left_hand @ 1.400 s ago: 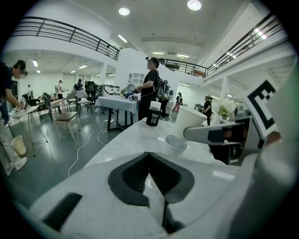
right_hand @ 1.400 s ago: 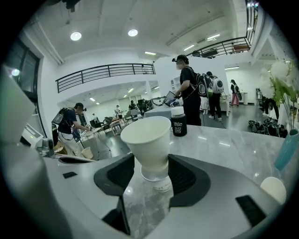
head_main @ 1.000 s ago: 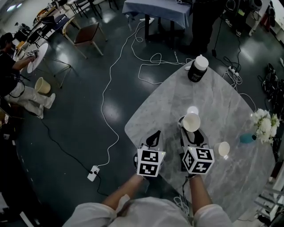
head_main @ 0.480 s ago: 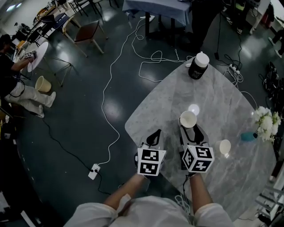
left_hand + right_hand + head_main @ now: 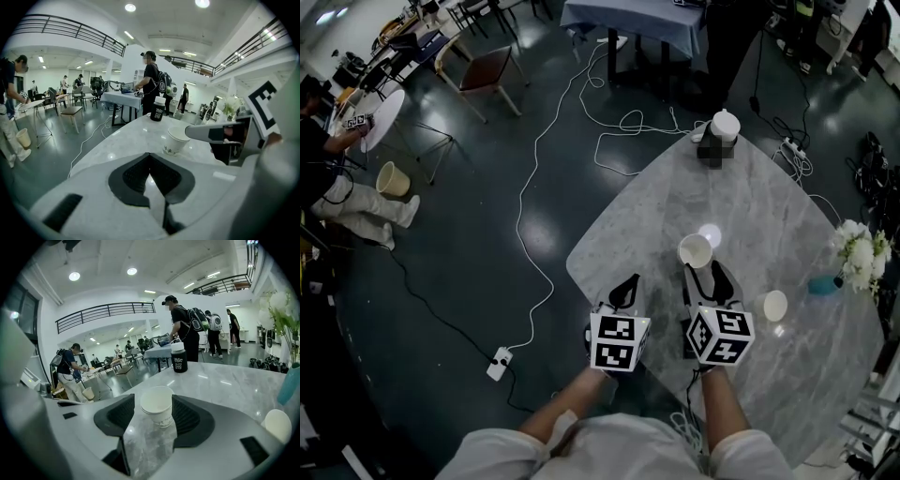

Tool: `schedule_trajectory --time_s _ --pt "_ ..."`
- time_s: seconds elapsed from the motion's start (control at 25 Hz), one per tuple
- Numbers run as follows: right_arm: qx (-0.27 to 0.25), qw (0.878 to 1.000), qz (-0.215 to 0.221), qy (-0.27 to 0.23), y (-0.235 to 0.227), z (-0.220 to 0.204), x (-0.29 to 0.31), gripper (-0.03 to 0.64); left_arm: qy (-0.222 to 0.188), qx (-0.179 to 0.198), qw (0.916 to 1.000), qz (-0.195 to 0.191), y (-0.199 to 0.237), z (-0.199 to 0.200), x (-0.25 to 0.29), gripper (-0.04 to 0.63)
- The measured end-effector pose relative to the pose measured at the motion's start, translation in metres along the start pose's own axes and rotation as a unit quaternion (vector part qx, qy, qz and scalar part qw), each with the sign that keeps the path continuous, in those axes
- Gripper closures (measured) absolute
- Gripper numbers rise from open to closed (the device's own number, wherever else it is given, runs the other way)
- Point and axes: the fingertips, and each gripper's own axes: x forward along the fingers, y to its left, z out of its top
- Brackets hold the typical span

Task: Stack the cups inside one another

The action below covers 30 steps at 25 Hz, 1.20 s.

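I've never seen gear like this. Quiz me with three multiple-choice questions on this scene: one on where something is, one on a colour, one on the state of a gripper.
1. Where does the dark jar stand?
A) at the table's far end
B) on the floor
C) beside the flowers

2. What colour is the jar's lid?
A) red
B) white
C) green

3. How do the right gripper's jaws stand?
A) pressed together
B) clamped on the vase
C) apart

Answers:
1 A: the jar sits at the table edge farthest from the person.
2 B: the lid is white above the dark body.
3 C: the right gripper view shows the pads wide apart, with the paper cup upright ahead.
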Motion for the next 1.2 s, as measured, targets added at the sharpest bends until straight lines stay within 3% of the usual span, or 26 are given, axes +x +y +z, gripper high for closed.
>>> schedule_trajectory --time_s 0.72,1.2 --pt "0.014 0.999 -0.018 -0.036 0.003 0.010 -0.048 0.413 -0.031 0.002 0.9994 -0.017 -0.020 0.016 -0.040 0.600" --pt "0.017 0.997 -0.043 -0.062 0.003 0.010 -0.094 0.514 -0.054 0.022 0.9975 -0.041 -0.040 0.022 -0.074 0.600"
